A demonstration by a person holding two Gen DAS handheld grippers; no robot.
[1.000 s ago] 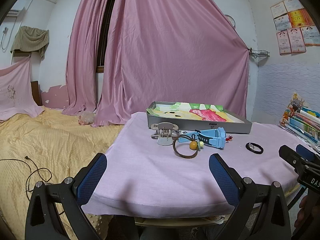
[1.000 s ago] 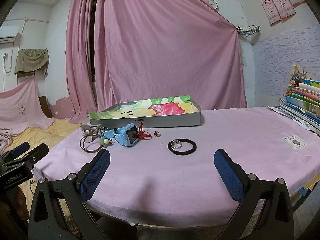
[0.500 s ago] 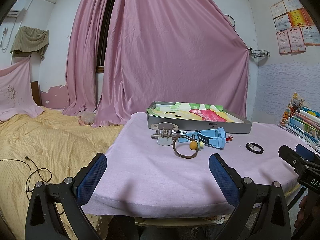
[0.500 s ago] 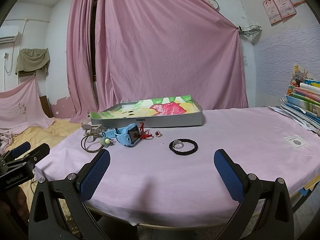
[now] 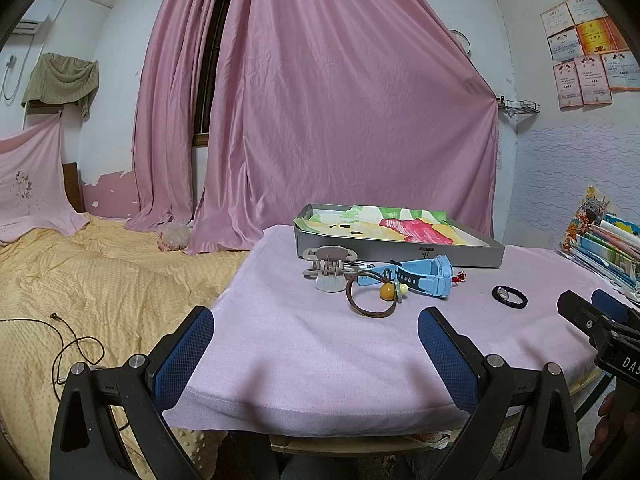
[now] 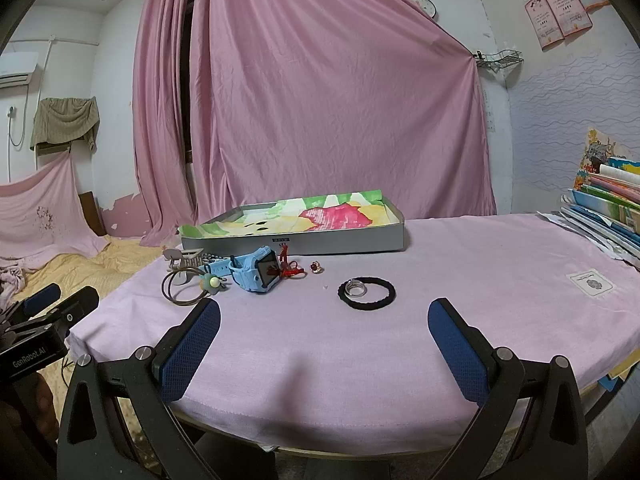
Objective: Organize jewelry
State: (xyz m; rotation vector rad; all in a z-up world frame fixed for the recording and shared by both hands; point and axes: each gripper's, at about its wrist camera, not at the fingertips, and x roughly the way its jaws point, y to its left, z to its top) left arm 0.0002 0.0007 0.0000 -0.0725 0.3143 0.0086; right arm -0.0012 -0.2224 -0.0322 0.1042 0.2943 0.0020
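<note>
Grippers point(image 5: 316, 344) point(image 6: 324, 340) are both hanging spread and empty. Light, slippery silver ring point(image 6: 355, 287) is sitting inside the soft black hair tie point(image 6: 367, 293), wanting an edge pinch.

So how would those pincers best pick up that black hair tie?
Probably from above, pinching the black hair tie across its right-hand arc. It lies flat on the pink cloth, and a silver ring sits at its left edge, so the right side is free.
</note>
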